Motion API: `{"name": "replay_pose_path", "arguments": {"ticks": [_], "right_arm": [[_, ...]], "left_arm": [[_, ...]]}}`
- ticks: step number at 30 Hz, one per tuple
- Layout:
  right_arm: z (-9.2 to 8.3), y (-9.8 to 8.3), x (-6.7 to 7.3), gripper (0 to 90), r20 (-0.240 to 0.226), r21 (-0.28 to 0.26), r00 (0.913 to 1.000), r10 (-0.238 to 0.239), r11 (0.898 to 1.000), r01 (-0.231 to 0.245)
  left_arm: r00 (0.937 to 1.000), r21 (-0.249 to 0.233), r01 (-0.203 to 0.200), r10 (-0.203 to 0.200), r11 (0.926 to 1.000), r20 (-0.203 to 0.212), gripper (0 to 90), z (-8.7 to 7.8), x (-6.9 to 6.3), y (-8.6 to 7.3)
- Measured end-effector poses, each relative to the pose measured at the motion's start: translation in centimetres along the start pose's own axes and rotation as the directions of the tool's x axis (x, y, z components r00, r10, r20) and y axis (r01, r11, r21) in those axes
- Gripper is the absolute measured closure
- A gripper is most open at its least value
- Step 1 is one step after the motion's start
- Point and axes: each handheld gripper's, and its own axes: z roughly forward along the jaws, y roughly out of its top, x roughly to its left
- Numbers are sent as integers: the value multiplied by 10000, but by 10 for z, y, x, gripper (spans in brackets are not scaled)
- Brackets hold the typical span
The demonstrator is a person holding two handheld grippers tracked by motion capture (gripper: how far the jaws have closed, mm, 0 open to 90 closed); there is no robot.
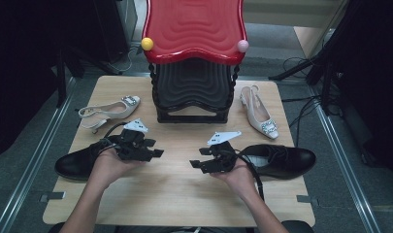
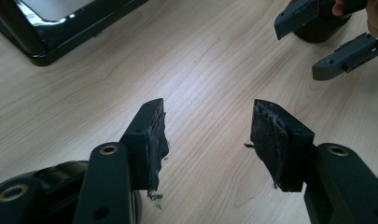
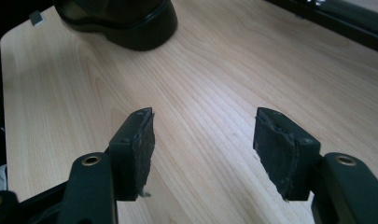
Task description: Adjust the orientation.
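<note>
At the far left of the wooden table (image 1: 179, 194) lies a black leather shoe (image 1: 77, 162), on its sole with the toe pointing left. The person's left hand (image 1: 106, 167) is just beside its heel end. Behind this shoe, near the table's left edge, a cream slingback pump (image 1: 109, 111) with a shiny buckle lies on its side.

The left gripper (image 1: 156, 148) is held low over the bare wood and points to the right, toward the middle of the table. In the left gripper view its two jaws stand wide apart, with only bare wood between the worn pads (image 2: 157, 140). Nothing is held.

In the middle, at the back of the table, stands a black rack (image 1: 193, 92) with a red wavy shelf (image 1: 195, 29) on top. A yellow ball (image 1: 147, 43) and a pink ball (image 1: 242, 46) sit at its front corners.

The right gripper (image 1: 196, 158) points to the left, so the two grippers face each other, apart, with bare wood between them. Its jaws are also wide apart and hold nothing, as the right gripper view shows.

Just behind the right hand (image 1: 235, 170) lies the second black leather shoe (image 1: 281, 160), with the toe to the right. Behind it, to the right of the rack, a second cream pump (image 1: 259, 114) lies with its buckled toe toward the person.
</note>
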Motion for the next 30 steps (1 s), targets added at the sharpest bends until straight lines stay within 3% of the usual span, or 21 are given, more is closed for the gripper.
{"name": "replay_pose_path", "arguments": {"ticks": [3, 4, 5, 7, 9, 15, 20, 30], "right_arm": [[1, -2, 0, 376, 52, 239, 10000, 46, 9997, -48], [1, -2, 0, 375, 120, 336, 9999, -13, 9994, 9], [1, -2, 0, 375, 168, 405, 9999, -11, 9992, 4], [-2, -2, -1, 380, 167, 290, 9998, 76, 9995, -81], [-3, -1, -3, 369, 19, 232, 9997, 232, 9995, -232], [-3, 0, -5, 347, 138, -69, 9993, 335, 9994, -334], [-3, 4, -4, 357, 51, -227, 9998, 181, 9996, -180], [-3, 6, -5, 362, 98, -362, 9999, 88, 9993, -85]], "left_arm": [[10000, -54, 54, -54, 10000, 5, 468, -5, 1, -1], [9995, 75, 299, -298, 9995, -134, 461, -7, 2, -1], [9992, 152, 301, -297, 9994, -266, 461, -9, 2, -1], [9985, 247, 93, -80, 9997, -538, 464, -12, 1, -2], [9985, 275, 98, -83, 9996, -534, 470, -15, 1, -2], [9961, 45, 444, -440, 9990, -768, 477, -29, 5, -5], [9891, 101, 563, -544, 9984, -1368, 435, -38, 7, -8], [9792, 478, 1019, -918, 9936, -1809, 454, -44, 20, -17]]}}
